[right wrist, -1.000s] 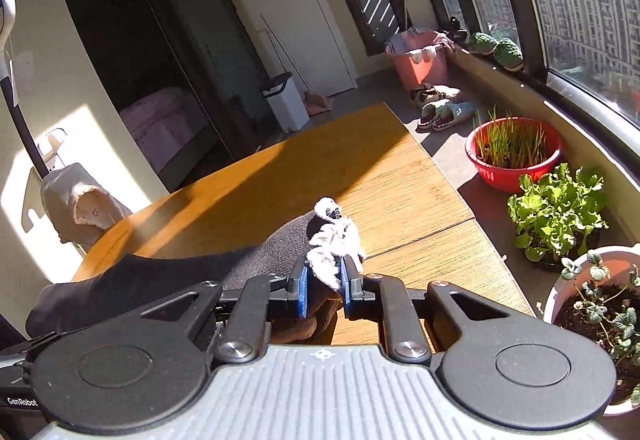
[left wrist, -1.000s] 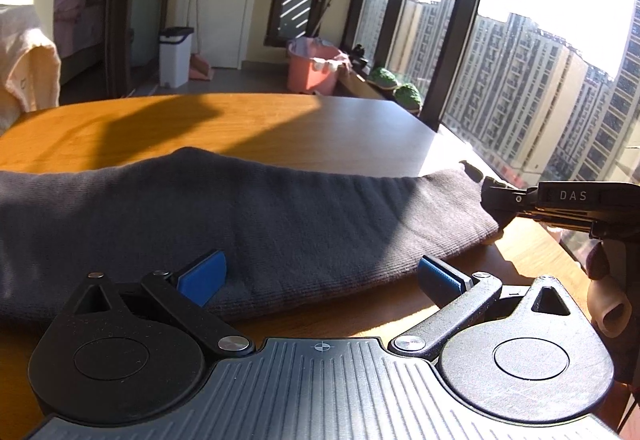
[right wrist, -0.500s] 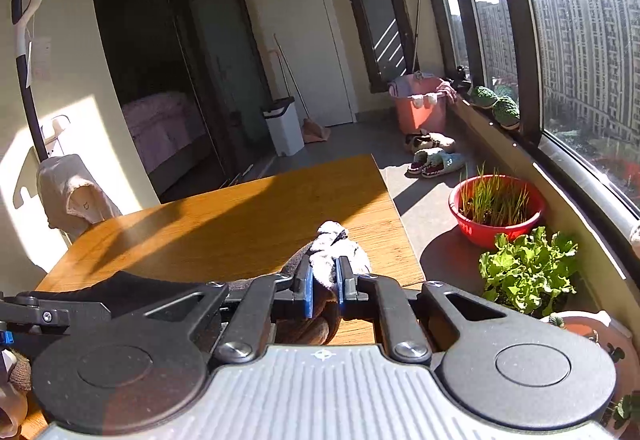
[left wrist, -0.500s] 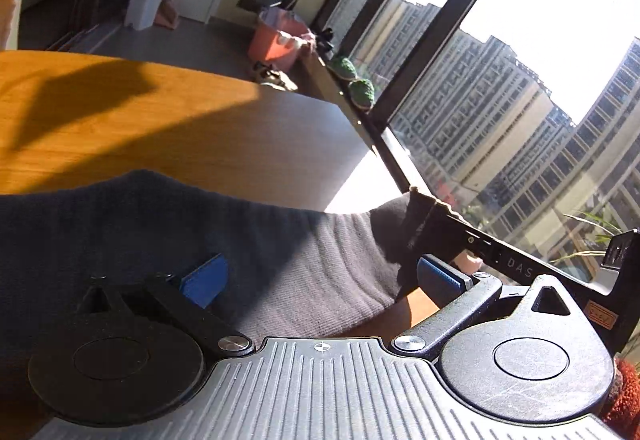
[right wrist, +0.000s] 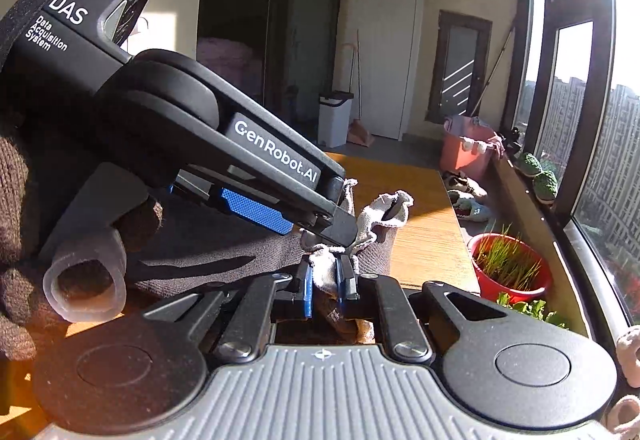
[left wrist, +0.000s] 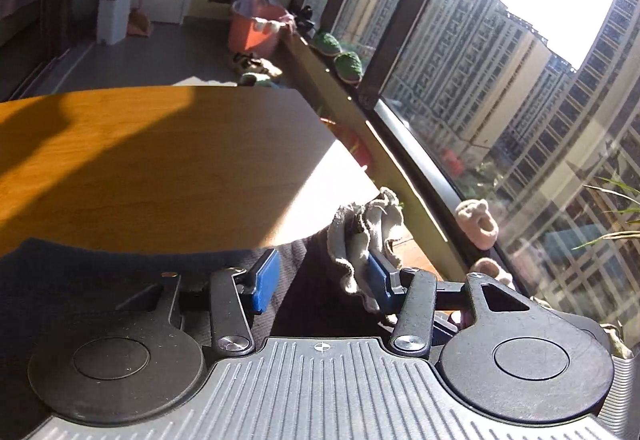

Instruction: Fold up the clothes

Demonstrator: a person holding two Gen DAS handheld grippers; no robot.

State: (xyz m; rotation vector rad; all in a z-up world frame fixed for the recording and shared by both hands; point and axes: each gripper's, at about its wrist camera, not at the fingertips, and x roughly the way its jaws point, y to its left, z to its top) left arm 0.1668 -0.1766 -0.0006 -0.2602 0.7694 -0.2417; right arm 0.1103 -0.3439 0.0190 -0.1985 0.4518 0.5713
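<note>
Left wrist: my left gripper (left wrist: pixel 320 276) spread around dark grey knitted garment (left wrist: pixel 120 272) on wooden table (left wrist: pixel 140 159) | Right wrist: my right gripper (right wrist: pixel 323 282) pinches its pale frilly edge (right wrist: pixel 384 215), probably the cuff | soft, light, floppy; grip edges.

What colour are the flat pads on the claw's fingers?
Blue. The left claw's pads show it best in the left wrist view.

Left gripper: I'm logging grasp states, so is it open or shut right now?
Open. In the left wrist view the left gripper has its blue pads set apart, with the dark garment and its pale frilly edge between them, unclamped.
</note>
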